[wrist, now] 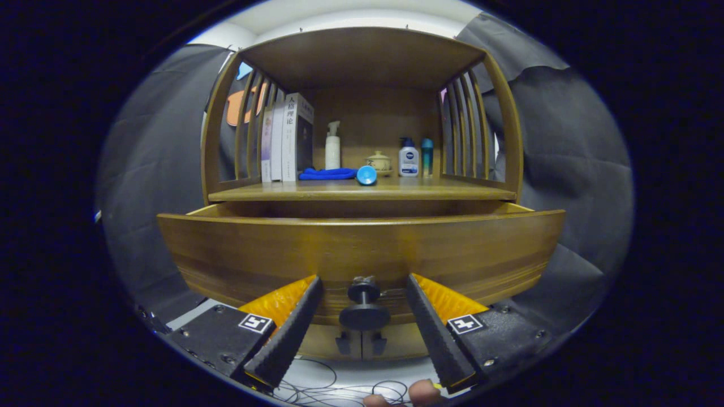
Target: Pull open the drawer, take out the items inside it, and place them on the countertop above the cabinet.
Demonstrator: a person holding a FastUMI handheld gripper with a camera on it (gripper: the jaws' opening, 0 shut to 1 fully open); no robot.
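Note:
The wooden drawer (362, 249) stands pulled out from the cabinet, its broad front panel just ahead of my fingers. Its dark round knob (363, 308) sits in the gap between my two black fingers (291, 330), touching neither. My gripper (365, 282) is open, fingertips close to the drawer front on either side of the knob. The drawer's inside is hidden behind its front panel. Above it lies the countertop (362, 192) of the cabinet, under a wooden canopy.
On the countertop stand books (288, 138), a white pump bottle (332, 146), a blue cloth (327, 174), a blue cup (366, 175) on its side, a small lidded pot (379, 162) and two bottles (408, 158). Cables and a person's fingertips (421, 393) show below my fingers.

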